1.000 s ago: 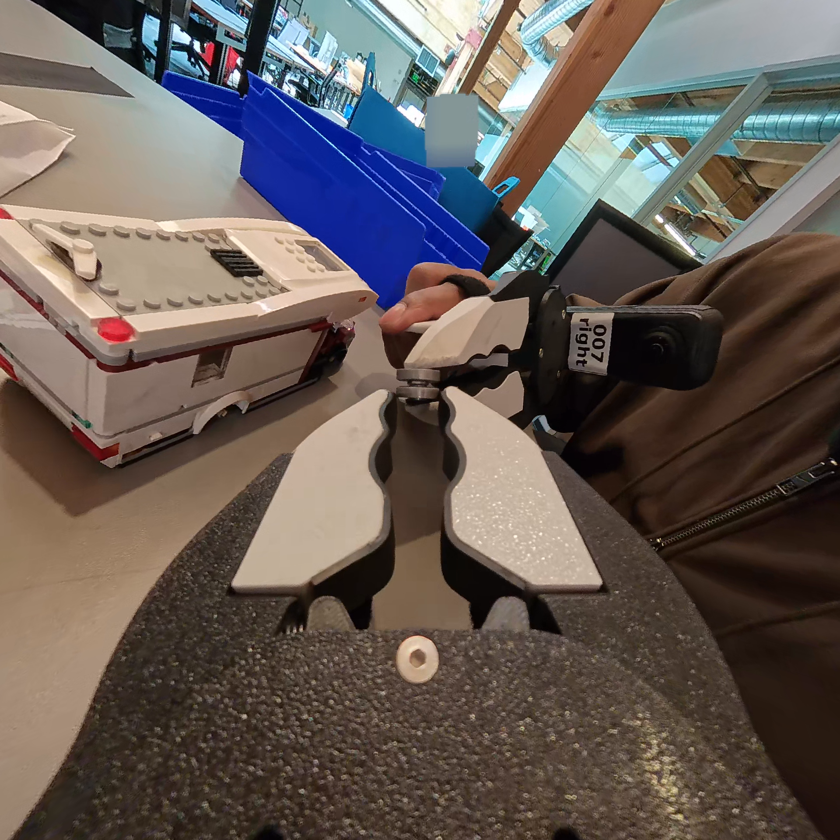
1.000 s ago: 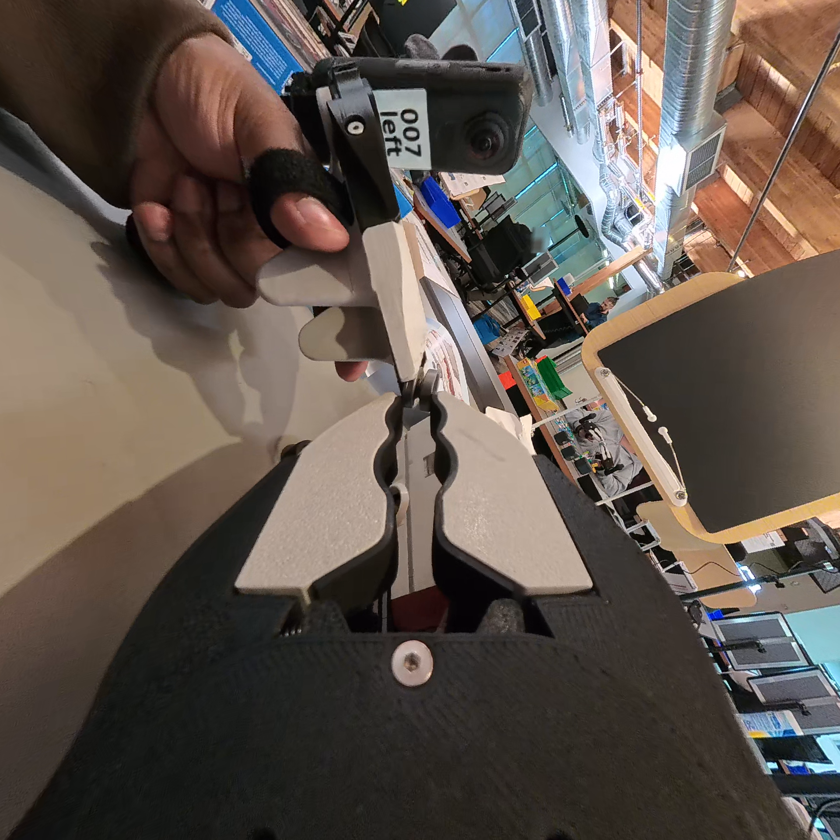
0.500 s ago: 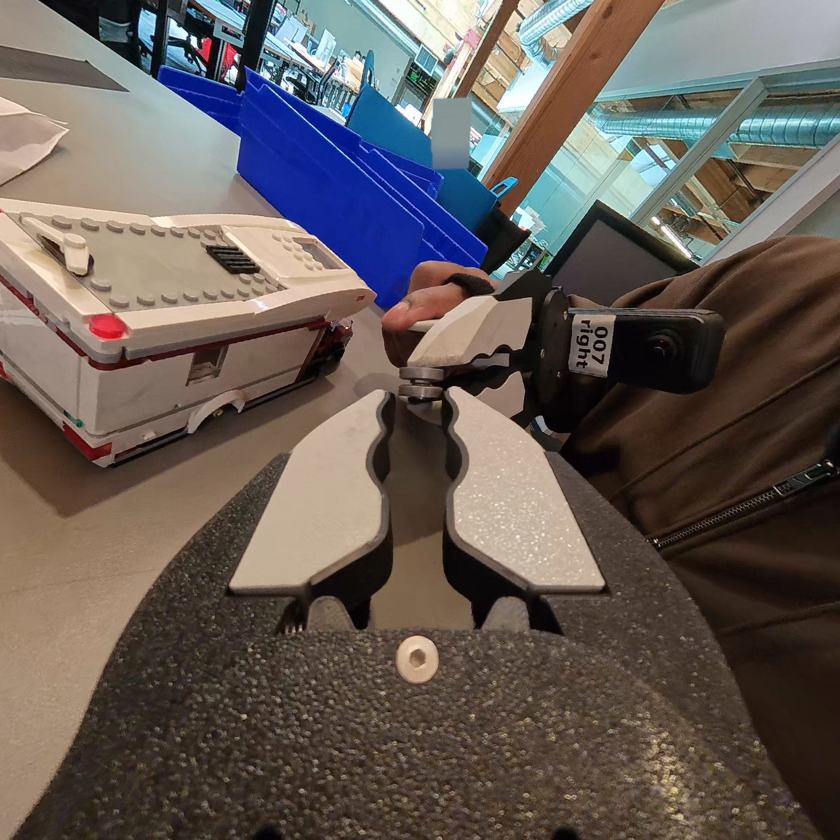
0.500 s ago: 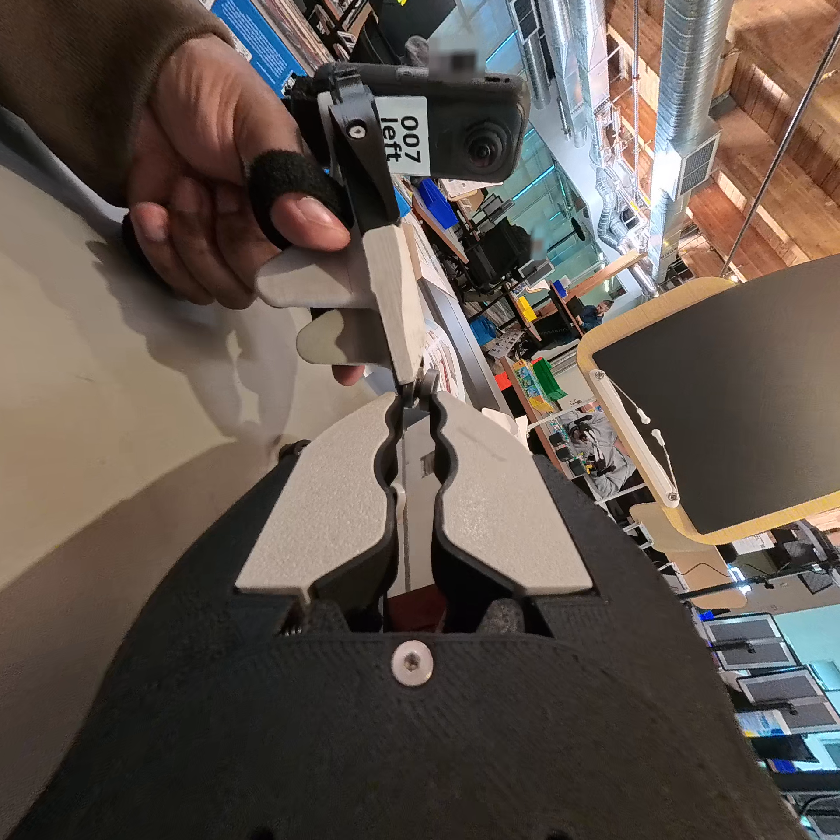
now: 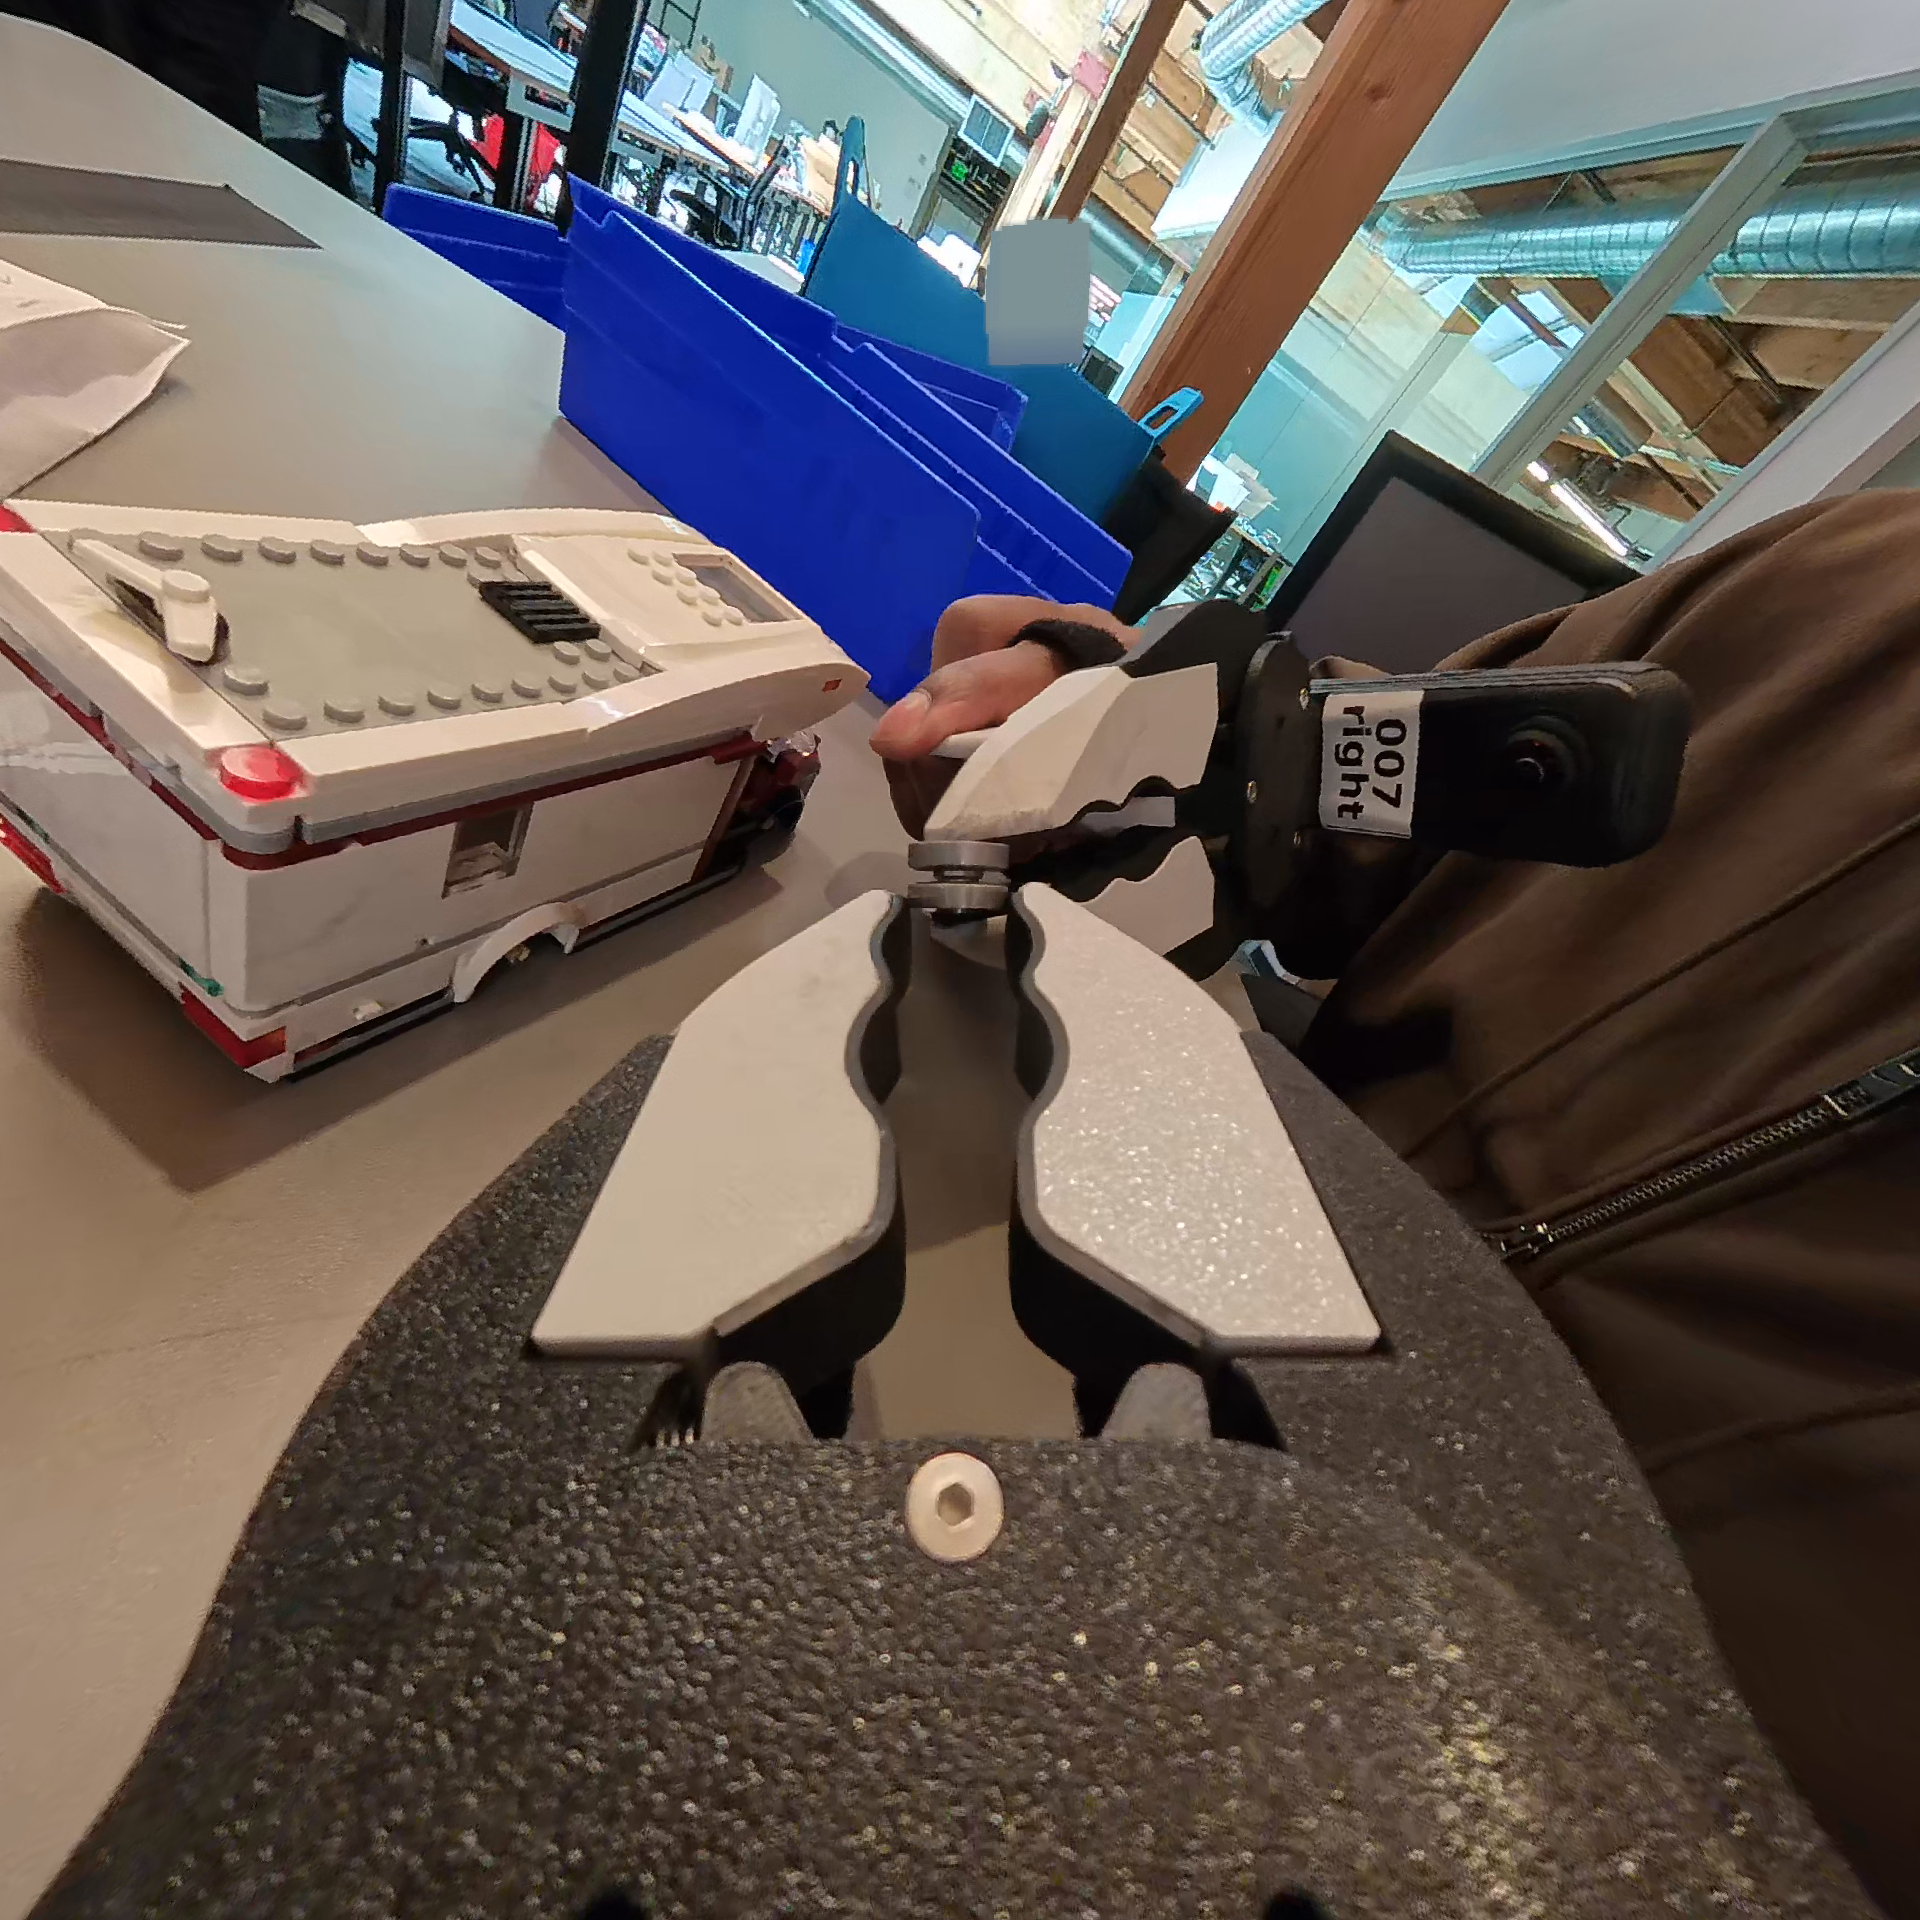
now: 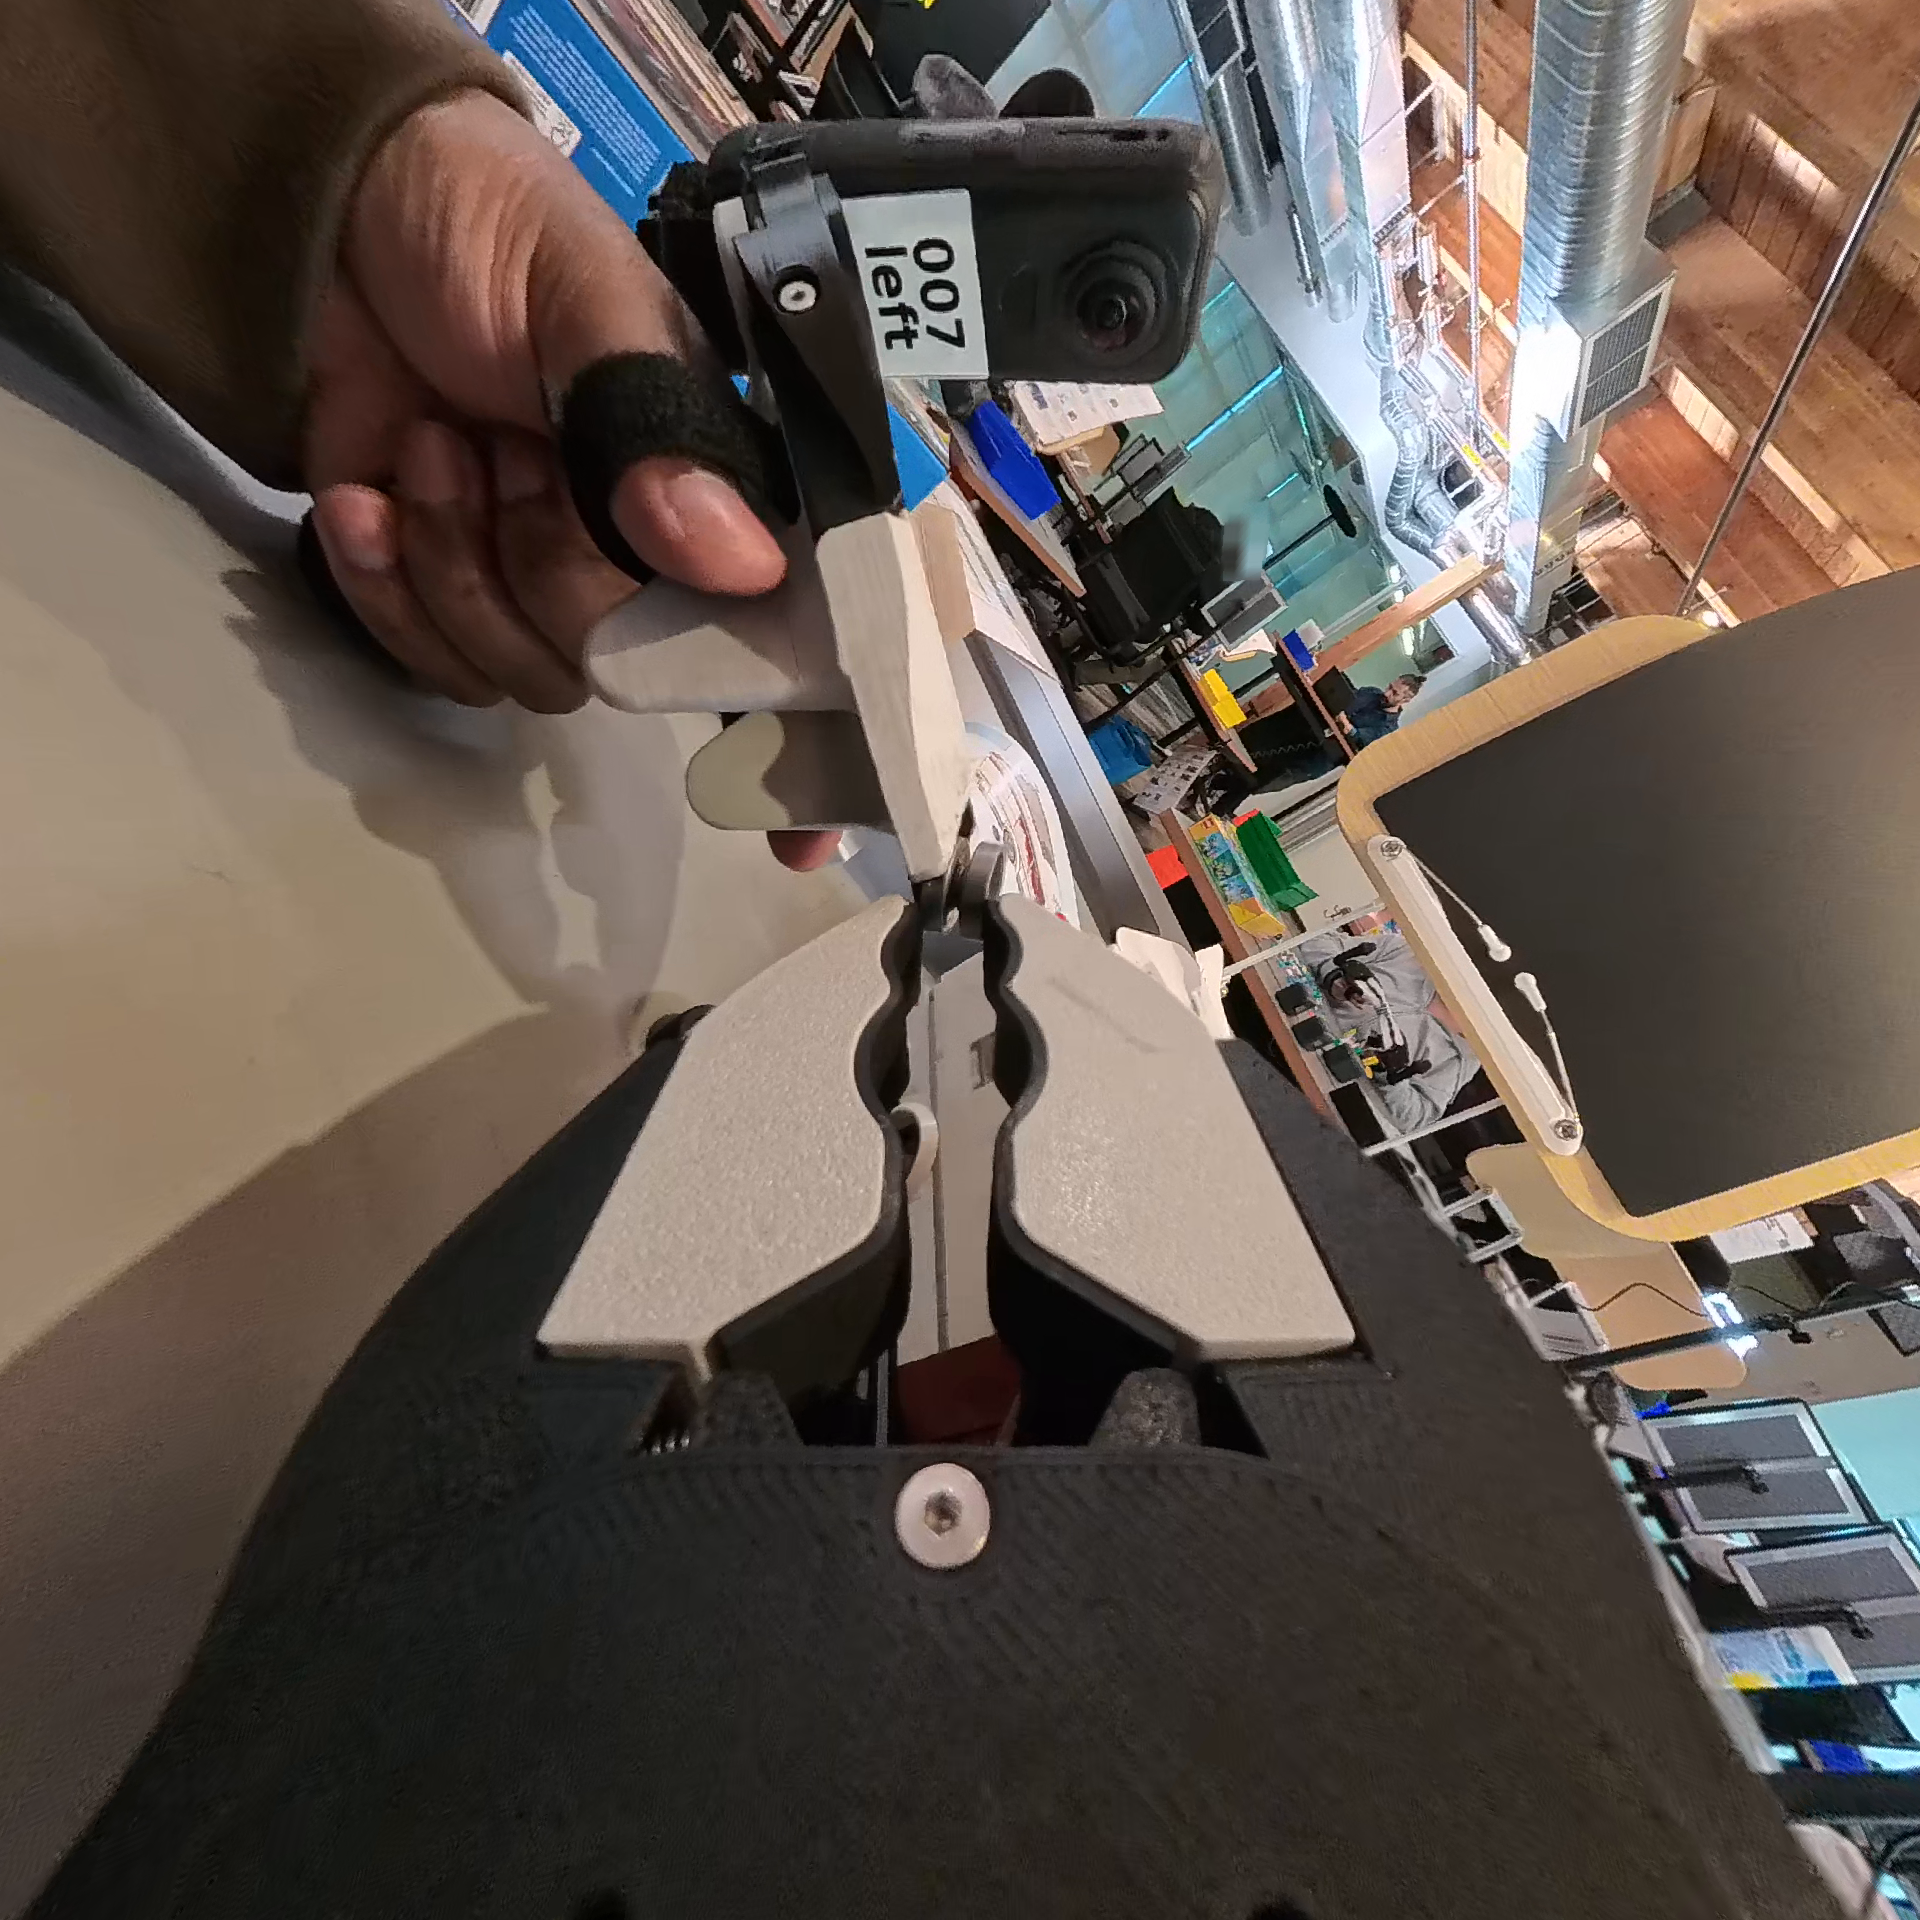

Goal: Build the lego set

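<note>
Pinching the lower disc of a small grey double-wheel piece (image 5: 958,878), the left hand-held gripper (image 5: 956,909) meets the right hand-held gripper (image 5: 971,831) above the bench (image 5: 312,1299), beside a white brick-built camper (image 5: 364,748).

From the right wrist view, the right hand-held gripper (image 6: 951,914) clamps the same piece (image 6: 961,883); opposing pulls could likely flick it loose.

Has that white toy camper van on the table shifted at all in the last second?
Cannot tell. The white toy camper van sits a little lower in the left wrist view, but the blue bins behind it shifted too, so it looks like camera motion.
</note>
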`<state>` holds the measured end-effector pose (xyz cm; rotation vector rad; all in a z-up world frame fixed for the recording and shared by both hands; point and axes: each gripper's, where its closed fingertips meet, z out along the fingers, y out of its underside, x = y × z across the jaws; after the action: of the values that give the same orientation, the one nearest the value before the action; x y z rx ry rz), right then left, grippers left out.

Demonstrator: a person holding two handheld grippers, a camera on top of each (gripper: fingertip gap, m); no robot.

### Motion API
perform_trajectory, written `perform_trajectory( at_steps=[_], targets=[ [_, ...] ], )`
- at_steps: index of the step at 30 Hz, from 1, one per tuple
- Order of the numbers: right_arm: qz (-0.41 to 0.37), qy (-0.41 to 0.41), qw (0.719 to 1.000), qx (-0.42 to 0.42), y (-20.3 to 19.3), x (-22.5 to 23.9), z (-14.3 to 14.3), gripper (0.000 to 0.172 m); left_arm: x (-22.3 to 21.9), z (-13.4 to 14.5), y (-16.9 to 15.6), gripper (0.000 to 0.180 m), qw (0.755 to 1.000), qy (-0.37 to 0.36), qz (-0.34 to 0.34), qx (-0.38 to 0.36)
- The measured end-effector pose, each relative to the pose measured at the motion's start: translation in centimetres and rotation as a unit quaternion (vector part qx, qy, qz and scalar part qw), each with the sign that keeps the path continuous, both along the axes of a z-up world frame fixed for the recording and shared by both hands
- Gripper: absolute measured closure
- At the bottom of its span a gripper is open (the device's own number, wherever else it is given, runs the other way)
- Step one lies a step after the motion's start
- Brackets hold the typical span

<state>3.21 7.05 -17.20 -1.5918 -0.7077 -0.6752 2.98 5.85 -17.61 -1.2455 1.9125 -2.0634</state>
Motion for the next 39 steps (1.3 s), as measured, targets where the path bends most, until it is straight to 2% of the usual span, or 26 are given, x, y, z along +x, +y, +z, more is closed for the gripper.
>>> perform_trajectory(
  at_steps=[5, 9, 13, 17, 22, 28, 34, 36, 39],
  targets=[
    [0.004, 0.014, 0.999, -0.041, 0.0, 0.3, -1.2, 0.153, 0.1, 0.0, 0.7, 0.163, 1.000, -0.002, 0.014, 0.013],
    [0.012, 0.074, 0.993, -0.096, -0.1, 0.5, -2.6, 0.147, 0.0, -0.2, 1.4, 0.163, 0.999, -0.005, 0.021, 0.038],
    [0.011, 0.161, 0.971, -0.176, 0.1, 0.2, -4.8, 0.143, 0.0, -0.5, 1.7, 0.163, 0.999, 0.000, 0.020, 0.042],
    [-0.023, 0.226, 0.944, -0.237, 0.6, 0.7, -6.9, 0.138, 0.1, -0.7, 1.9, 0.163, 0.999, 0.000, 0.023, 0.039],
    [-0.054, 0.235, 0.927, -0.288, 0.9, 1.2, -8.5, 0.139, 0.2, -0.4, 1.9, 0.163, 0.999, -0.019, 0.027, 0.039],
    [-0.046, 0.253, 0.915, -0.312, 1.7, 0.3, -8.9, 0.147, 0.4, 0.1, 2.0, 0.163, 0.997, -0.045, 0.044, 0.045],
    [-0.041, 0.239, 0.920, -0.309, 1.3, 0.6, -8.5, 0.148, 0.5, 1.1, 2.1, 0.162, 0.994, -0.081, 0.068, 0.039],
    [-0.024, 0.241, 0.926, -0.289, 0.6, 0.9, -6.9, 0.148, 0.4, 1.6, 1.8, 0.163, 0.992, -0.101, 0.073, 0.031],
    [0.008, 0.267, 0.938, -0.220, -0.5, 1.8, -2.1, 0.149, 0.0, 2.7, 1.2, 0.163, 0.988, -0.132, 0.084, 0.003]
  ],
)
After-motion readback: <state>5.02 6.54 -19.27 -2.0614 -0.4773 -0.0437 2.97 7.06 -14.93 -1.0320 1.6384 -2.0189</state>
